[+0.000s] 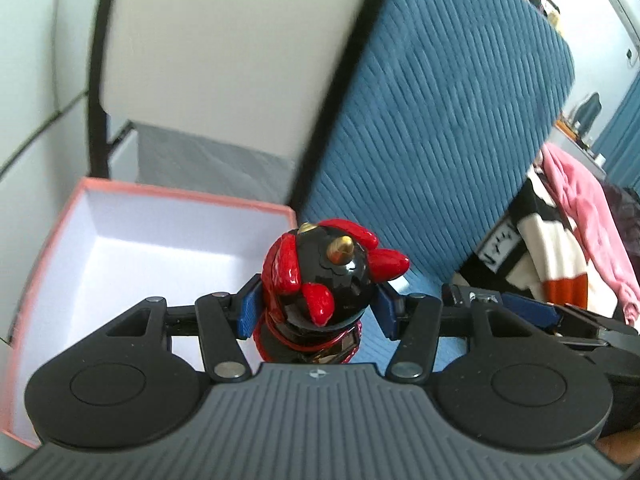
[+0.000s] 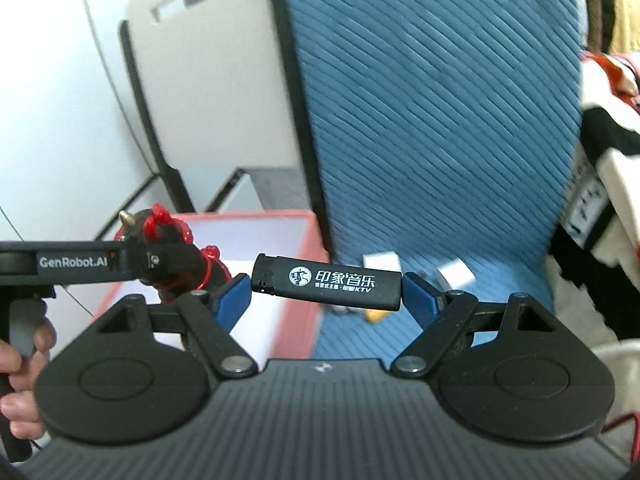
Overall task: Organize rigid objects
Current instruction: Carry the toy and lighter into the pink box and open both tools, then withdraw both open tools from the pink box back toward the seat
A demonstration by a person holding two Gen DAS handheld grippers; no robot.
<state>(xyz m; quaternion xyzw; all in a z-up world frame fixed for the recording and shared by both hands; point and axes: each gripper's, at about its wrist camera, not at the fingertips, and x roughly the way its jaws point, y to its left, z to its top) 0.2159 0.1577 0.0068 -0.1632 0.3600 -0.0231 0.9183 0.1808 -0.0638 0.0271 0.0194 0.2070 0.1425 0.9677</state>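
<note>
- The left gripper [image 1: 318, 310] clamps a figurine [image 1: 320, 280] between its blue fingers [image 1: 249, 312], one pad on each side of the body.
- The figurine is glossy black with red hair pieces and gold horns; its head points away from the camera.
- It is held in the air just beside the right wall of the box [image 1: 172, 200], over the blue cover [image 1: 440, 112].
- The box is pink outside and white inside, open at the top; the part of its inside that shows holds nothing.
- The right gripper [image 2: 326, 294] grips a black lighter [image 2: 326, 283] end to end, one blue finger [image 2: 234, 300] on its cap end and the other on its base.
- The lighter lies crosswise, tilted slightly down to the right, with white print on its side.
- It hangs near the box's right wall [image 2: 308, 264], over the ribbed blue cover.
- In the right wrist view the left gripper [image 2: 168, 264] comes in from the left, marked "GenRobot.AI", with the figurine [image 2: 160, 236] in it above the box; the person's left hand [image 2: 24, 364] wraps its handle.
- Beyond the lighter, a few small things lie on the cover: white pieces [image 2: 382, 260] and a yellow one [image 2: 374, 316], too blurred to name.
- Folded clothes [image 1: 568, 232] in pink, black, white and orange sit at the right.
- A pale panel [image 1: 224, 60] with a black edge stands behind the box.
</note>
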